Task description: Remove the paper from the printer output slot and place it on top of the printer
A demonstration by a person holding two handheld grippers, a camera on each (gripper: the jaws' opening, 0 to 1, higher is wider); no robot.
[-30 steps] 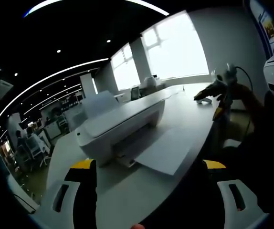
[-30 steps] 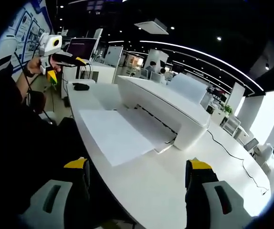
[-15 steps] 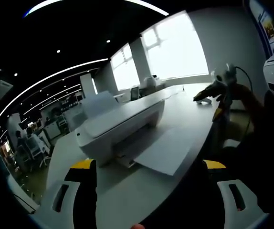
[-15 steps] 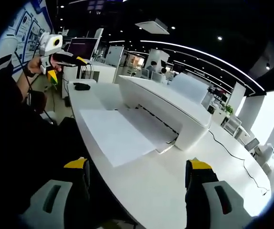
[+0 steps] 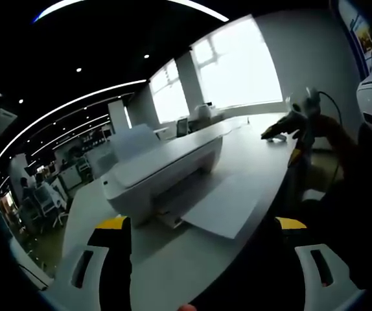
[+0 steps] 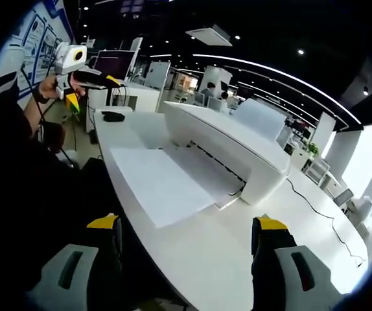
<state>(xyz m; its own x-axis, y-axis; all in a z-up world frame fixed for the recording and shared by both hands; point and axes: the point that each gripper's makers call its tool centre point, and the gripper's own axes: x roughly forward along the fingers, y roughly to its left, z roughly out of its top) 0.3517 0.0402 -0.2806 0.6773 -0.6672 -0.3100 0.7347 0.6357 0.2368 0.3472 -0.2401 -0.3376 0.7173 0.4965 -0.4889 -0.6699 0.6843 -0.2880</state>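
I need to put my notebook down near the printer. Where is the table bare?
Bare table lies between the paper and the near edge, and right of the printer up to a cable. The printer's flat lid is also free. The far corner holds a mouse.

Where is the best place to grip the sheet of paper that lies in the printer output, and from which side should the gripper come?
Probably the free front edge of the paper, the end farthest from the printer. The sheet lies flat on the output tray and reaches toward the table edge, so coming in low from the table-edge side seems best, one jaw under and one over. The right gripper already faces it, open.
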